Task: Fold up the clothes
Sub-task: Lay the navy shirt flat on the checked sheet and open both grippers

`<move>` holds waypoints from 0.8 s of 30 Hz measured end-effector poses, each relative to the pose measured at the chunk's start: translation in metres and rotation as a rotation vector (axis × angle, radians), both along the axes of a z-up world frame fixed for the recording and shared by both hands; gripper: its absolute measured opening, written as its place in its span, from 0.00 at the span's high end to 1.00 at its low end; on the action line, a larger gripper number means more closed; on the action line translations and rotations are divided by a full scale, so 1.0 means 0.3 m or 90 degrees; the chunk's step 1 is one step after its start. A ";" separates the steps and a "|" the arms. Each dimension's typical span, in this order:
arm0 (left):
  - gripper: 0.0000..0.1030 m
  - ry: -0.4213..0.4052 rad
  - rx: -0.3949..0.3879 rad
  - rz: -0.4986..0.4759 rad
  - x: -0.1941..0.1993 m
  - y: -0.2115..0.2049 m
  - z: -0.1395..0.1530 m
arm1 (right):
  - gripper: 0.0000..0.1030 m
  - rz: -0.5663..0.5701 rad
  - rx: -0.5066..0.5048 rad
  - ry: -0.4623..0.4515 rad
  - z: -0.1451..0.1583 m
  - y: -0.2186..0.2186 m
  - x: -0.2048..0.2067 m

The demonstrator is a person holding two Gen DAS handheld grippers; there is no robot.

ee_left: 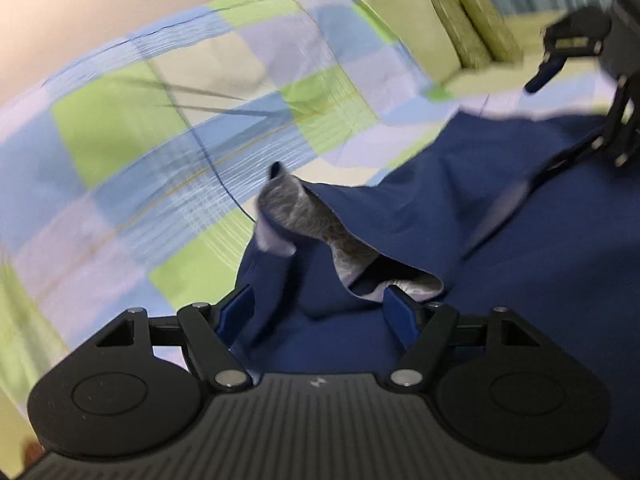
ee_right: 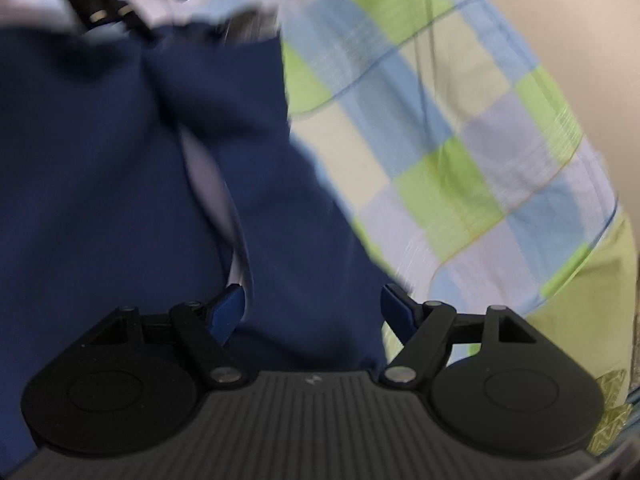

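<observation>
1. Navy garment (ee_left: pixel 460 200): we are seeing it lying spread on a checked bedsheet (ee_left: pixel 160 128) of green, blue and lilac squares. One edge is folding back, showing a grey patterned lining (ee_left: pixel 304 208).
2. Left gripper (ee_left: pixel 320 312): we are holding it low over the garment with its jaws standing wide apart. Navy cloth is sitting between the two blue fingertips (ee_left: pixel 240 312), but nothing is being pinched.
3. Right gripper (ee_right: pixel 316 308): we are holding it over another part of the same garment (ee_right: pixel 120 180), jaws likewise spread wide. Cloth is lying between the blue pads (ee_right: pixel 228 308), unclamped. In the left wrist view this gripper (ee_left: pixel 568 64) is appearing at the far upper right, above the garment's far edge.
4. Pale strip (ee_right: pixel 216 192): a light stripe is running along the garment in the right wrist view; blur is keeping us from telling what it is.
5. Green pillows (ee_left: pixel 476 24): two are standing at the far end of the bed, beyond the sheet.
</observation>
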State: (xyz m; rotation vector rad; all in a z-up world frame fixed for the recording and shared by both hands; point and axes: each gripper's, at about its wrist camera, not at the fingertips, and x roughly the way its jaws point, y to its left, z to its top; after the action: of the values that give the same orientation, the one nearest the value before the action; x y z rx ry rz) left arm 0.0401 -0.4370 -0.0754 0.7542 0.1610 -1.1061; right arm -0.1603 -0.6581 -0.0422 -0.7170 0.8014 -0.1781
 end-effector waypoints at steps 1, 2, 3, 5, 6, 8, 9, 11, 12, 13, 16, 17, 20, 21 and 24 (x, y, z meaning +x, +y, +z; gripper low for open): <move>0.30 -0.011 0.007 0.001 0.011 -0.033 -0.015 | 0.30 0.008 0.005 -0.001 -0.014 -0.024 0.007; 0.30 -0.012 0.011 -0.001 0.025 -0.059 -0.027 | 0.30 0.016 0.014 -0.002 -0.026 -0.048 0.016; 0.30 -0.007 0.015 -0.001 0.043 -0.085 -0.037 | 0.30 0.023 0.029 -0.003 -0.033 -0.068 0.033; 0.41 0.019 0.019 0.009 0.090 -0.143 -0.046 | 0.31 0.038 0.060 -0.009 -0.029 -0.094 0.051; 0.57 0.043 0.015 0.019 0.120 -0.169 -0.042 | 0.32 0.047 0.074 -0.015 -0.021 -0.105 0.050; 0.78 0.069 -0.001 0.045 0.173 -0.193 -0.028 | 0.33 0.066 0.104 -0.033 0.003 -0.116 0.025; 0.79 0.071 -0.013 0.061 0.200 -0.201 -0.020 | 0.33 0.071 0.109 -0.039 0.011 -0.121 0.008; 0.79 0.096 -0.049 0.099 0.265 -0.206 0.005 | 0.32 0.082 0.094 -0.046 0.017 -0.128 -0.041; 0.77 0.116 -0.063 0.115 0.294 -0.205 0.016 | 0.32 0.083 0.085 -0.048 0.014 -0.130 -0.063; 0.77 0.132 -0.074 0.128 0.317 -0.204 0.024 | 0.32 0.081 0.080 -0.051 0.013 -0.136 -0.083; 0.75 0.154 -0.083 0.149 0.326 -0.209 0.046 | 0.32 0.071 0.074 -0.045 0.014 -0.166 -0.104; 0.73 0.158 -0.084 0.153 0.325 -0.203 0.050 | 0.32 0.078 0.066 -0.043 0.014 -0.165 -0.103; 0.72 0.159 -0.078 0.151 0.308 -0.173 0.057 | 0.33 0.115 0.011 -0.033 0.004 -0.137 -0.082; 0.72 0.158 -0.076 0.151 0.304 -0.166 0.059 | 0.39 0.130 -0.009 -0.027 -0.001 -0.129 -0.066; 0.64 0.159 -0.082 0.151 0.310 -0.153 0.064 | 0.95 0.145 -0.036 -0.006 0.003 -0.142 0.020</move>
State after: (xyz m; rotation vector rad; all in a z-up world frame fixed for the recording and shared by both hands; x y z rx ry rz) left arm 0.1332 -0.4828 -0.0561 0.4657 0.3775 -0.9711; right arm -0.1543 -0.7008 -0.0412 -0.8538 0.7016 0.0020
